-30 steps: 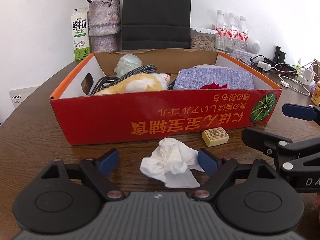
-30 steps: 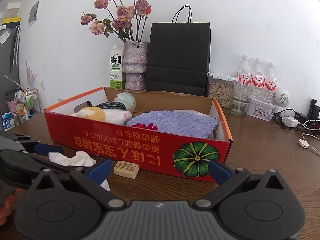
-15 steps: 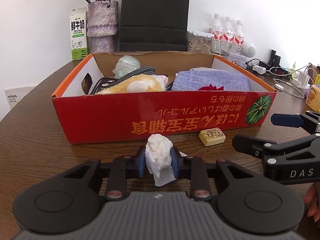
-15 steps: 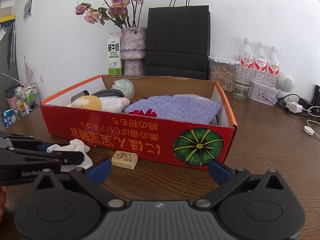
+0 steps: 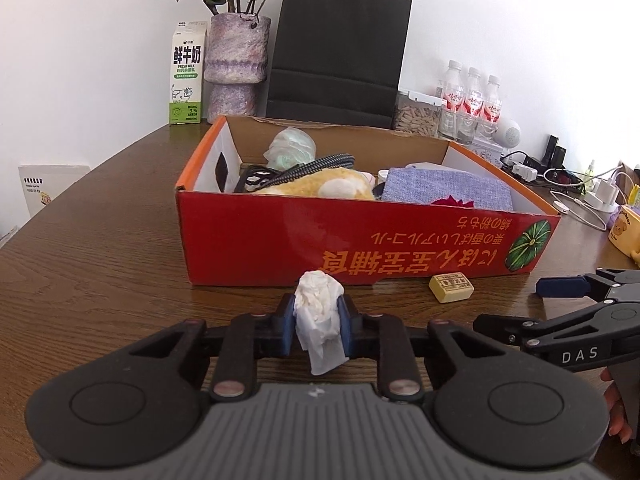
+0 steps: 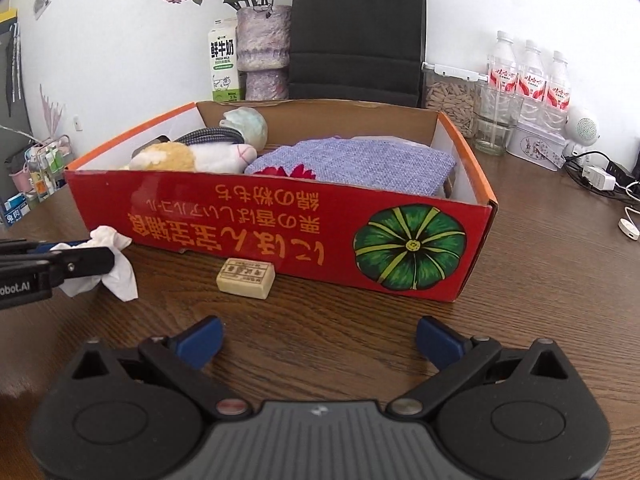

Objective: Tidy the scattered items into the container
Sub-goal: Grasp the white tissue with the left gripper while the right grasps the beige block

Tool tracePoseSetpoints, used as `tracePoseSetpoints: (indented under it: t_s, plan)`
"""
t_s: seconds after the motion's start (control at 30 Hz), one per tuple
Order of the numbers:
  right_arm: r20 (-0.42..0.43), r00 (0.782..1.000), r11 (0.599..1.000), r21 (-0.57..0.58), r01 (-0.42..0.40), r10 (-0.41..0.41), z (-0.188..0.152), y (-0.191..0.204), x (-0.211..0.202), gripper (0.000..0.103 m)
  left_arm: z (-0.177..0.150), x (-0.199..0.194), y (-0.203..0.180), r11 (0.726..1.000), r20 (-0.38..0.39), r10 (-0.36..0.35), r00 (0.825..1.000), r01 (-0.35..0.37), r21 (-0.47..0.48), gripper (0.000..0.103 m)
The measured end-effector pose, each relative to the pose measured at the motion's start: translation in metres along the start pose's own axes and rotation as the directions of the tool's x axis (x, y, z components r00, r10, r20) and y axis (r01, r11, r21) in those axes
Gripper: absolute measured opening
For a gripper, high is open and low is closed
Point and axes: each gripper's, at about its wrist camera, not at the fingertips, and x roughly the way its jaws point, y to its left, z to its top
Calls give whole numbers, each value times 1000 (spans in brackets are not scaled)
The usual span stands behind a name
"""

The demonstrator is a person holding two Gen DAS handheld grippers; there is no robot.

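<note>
jaws of your left gripper (image 5: 319,326) are clamped narrow on the crumpled white tissue (image 5: 320,320), blue pads pressing both sides. it stands with its long axis roughly upright, bunched top toward the box and a loose corner hanging below the pads. your right gripper (image 6: 318,338) has its jaws wide with nothing between them, aimed at the desk (image 6: 540,280) short of the small tan block (image 6: 245,279). that block lies flat just in front of the red cardboard box (image 6: 280,224), long axis running along the box wall, with a printed label too small to read. the box front shows upside-down yellow japanese writing and a green pumpkin picture. inside lie a plush toy (image 6: 192,156), a lilac knit cloth (image 6: 360,168) and a braided cable (image 5: 304,166). behind stands a milk carton (image 5: 186,76) marked "fresh milk". your right gripper's arm reads "das".
</note>
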Motion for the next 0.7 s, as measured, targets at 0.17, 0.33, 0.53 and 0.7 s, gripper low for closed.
tracePoseSetpoints:
  t_s: [0.17, 0.33, 0.53, 0.7]
  plan:
    - [0, 1000, 1000, 3, 7, -7, 4, 15, 3, 103, 1, -5, 14, 1000, 20, 6, 1000, -5, -23, 23]
    - [2, 999, 999, 16, 42, -42, 10, 29, 10, 103, 1, -11, 26, 999, 41, 6, 999, -4, -40, 23]
    - [9, 997, 997, 23, 77, -77, 15, 37, 14, 99, 2, -11, 36, 997, 43, -5, 999, 8, -70, 23]
    - [20, 999, 999, 35, 38, -39, 18, 41, 15, 83, 1, -9, 39, 996, 31, -14, 999, 17, -83, 23]
